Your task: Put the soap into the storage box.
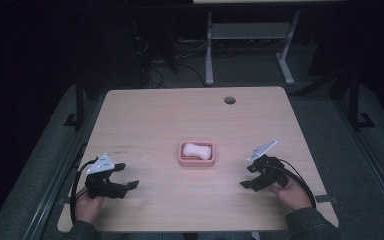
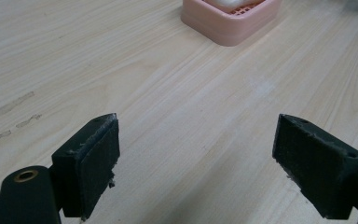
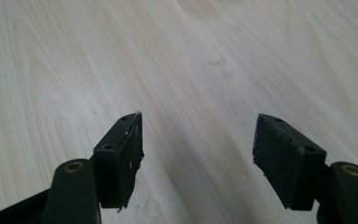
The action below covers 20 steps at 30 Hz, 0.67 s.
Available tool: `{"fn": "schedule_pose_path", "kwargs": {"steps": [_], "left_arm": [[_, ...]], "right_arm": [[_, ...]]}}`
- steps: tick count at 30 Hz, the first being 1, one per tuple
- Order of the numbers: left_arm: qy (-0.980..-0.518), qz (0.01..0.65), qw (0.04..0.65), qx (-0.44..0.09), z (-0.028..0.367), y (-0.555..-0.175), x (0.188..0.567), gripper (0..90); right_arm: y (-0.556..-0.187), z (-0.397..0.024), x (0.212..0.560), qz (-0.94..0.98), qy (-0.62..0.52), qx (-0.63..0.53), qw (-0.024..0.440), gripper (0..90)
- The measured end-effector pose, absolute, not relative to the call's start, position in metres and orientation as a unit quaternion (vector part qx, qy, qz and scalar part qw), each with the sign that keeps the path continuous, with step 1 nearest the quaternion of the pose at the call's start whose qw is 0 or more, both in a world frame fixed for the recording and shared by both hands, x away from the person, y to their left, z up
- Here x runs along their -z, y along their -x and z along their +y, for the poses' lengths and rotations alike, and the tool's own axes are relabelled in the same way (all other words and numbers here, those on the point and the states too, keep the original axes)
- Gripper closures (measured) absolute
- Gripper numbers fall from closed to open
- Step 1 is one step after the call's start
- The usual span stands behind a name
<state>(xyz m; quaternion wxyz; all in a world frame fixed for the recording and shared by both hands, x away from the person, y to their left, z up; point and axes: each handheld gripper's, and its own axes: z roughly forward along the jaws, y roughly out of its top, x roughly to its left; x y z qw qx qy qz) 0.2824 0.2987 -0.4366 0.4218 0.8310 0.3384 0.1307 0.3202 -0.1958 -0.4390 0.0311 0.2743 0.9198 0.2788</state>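
A pink soap dish [image 1: 196, 154] sits in the middle of the wooden table [image 1: 145, 120], with a white bar of soap [image 1: 196, 150] lying in it. The dish [image 2: 230, 21] also appears at the top of the left gripper view, some way ahead of the jaws. My left gripper [image 1: 128, 175] rests near the table's front left, open, with nothing between its jaws [image 2: 198, 154]. My right gripper [image 1: 246, 176] rests near the front right, also open and empty [image 3: 198, 149], over bare wood.
A round cable hole [image 1: 229, 100] is near the table's far edge. Faint tape marks [image 2: 9, 116] lie on the wood to the left. Behind the table stand a grey desk frame [image 1: 250, 40] and cables on the dark floor.
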Motion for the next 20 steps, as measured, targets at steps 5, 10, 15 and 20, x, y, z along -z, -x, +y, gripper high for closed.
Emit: {"fn": "schedule_pose_path", "kwargs": {"steps": [5,10,15,20], "left_arm": [[-0.831,0.338,0.421,-0.130,0.298,-0.282,0.437,14.0],[-0.834,0.336,0.418,-0.129,0.297,-0.282,0.437,14.0],[-0.834,0.333,0.420,-0.130,0.297,-0.283,0.437,14.0],[-0.835,0.332,0.419,-0.130,0.296,-0.283,0.436,14.0]], "right_arm": [[-0.314,-0.201,0.442,0.917,-0.279,-0.283,0.034,32.4],[-0.306,-0.206,0.444,0.917,-0.282,-0.280,0.041,32.3],[-0.295,-0.212,0.445,0.912,-0.290,-0.286,0.046,32.3],[-0.279,-0.217,0.443,0.903,-0.299,-0.304,0.056,29.2]]}}
